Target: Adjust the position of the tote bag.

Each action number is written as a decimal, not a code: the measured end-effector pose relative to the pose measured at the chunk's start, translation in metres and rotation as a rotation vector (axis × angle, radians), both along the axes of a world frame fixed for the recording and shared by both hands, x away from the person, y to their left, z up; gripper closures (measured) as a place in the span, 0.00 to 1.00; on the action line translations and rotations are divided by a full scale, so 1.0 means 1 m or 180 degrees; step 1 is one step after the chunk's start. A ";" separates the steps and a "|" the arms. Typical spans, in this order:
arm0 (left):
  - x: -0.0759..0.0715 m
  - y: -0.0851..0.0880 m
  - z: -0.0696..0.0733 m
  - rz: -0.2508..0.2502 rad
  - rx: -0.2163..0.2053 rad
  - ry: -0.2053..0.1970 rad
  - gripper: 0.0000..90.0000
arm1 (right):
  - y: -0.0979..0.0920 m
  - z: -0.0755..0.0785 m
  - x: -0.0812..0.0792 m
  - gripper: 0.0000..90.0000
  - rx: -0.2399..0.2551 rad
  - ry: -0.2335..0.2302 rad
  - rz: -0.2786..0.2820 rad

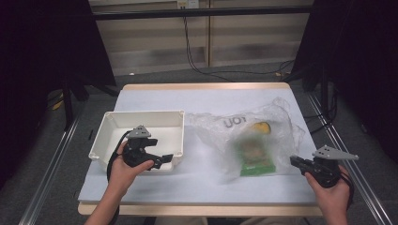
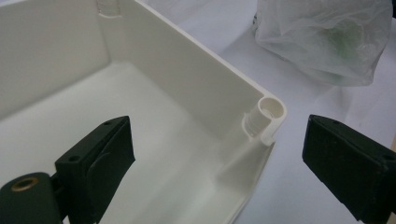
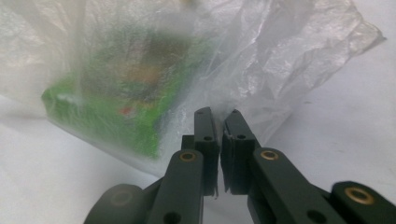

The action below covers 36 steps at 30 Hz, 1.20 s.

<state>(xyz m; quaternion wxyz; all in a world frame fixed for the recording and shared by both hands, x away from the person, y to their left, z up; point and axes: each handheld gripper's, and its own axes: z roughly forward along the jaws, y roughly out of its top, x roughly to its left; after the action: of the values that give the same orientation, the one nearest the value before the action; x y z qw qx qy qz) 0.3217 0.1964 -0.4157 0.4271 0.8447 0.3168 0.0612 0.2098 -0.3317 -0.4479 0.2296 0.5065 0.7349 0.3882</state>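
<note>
The white box (image 1: 141, 124) stands at the left; the left gripper (image 1: 157, 158) straddles its near right corner with jaws wide; the plastic bag (image 1: 251, 136) lies centre-right; the right gripper (image 1: 296, 162) has its jaws nearly together at the bag's edge; whether they pinch the film I cannot tell.

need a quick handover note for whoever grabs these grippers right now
Left gripper: jaws open, straddling the near right corner wall of the white box; not gripping.
Right gripper: jaws nearly together at the edge of the clear plastic bag; whether film is pinched between them I cannot tell.
The bag lies on the table right of the box, a green packet inside it.
Done: both grippers in position.
Left, probably: get the packet out of the bag and into the box, which looks empty.
</note>
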 end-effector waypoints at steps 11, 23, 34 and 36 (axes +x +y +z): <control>0.002 0.002 -0.002 -0.0002 -0.0001 0.0011 0.10 | -0.016 -0.004 0.016 0.96 0.0021 -0.0001 -0.0127; 0.014 0.007 -0.003 0.0038 -0.0009 0.0007 0.07 | -0.024 -0.007 0.043 0.97 0.0051 0.0001 -0.0122; 0.017 0.008 -0.005 0.0043 -0.0005 0.0015 0.07 | -0.027 -0.010 0.072 0.97 0.0027 0.0025 -0.0112; 0.019 0.008 -0.006 0.0027 -0.0014 0.0018 0.07 | -0.028 -0.010 0.074 0.97 0.0025 0.0032 -0.0116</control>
<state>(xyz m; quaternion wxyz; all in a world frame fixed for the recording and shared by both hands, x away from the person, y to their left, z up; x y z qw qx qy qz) 0.3402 0.2049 -0.4213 0.4277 0.8426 0.3217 0.0598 0.2842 -0.3593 -0.4574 0.2310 0.5226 0.7252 0.3843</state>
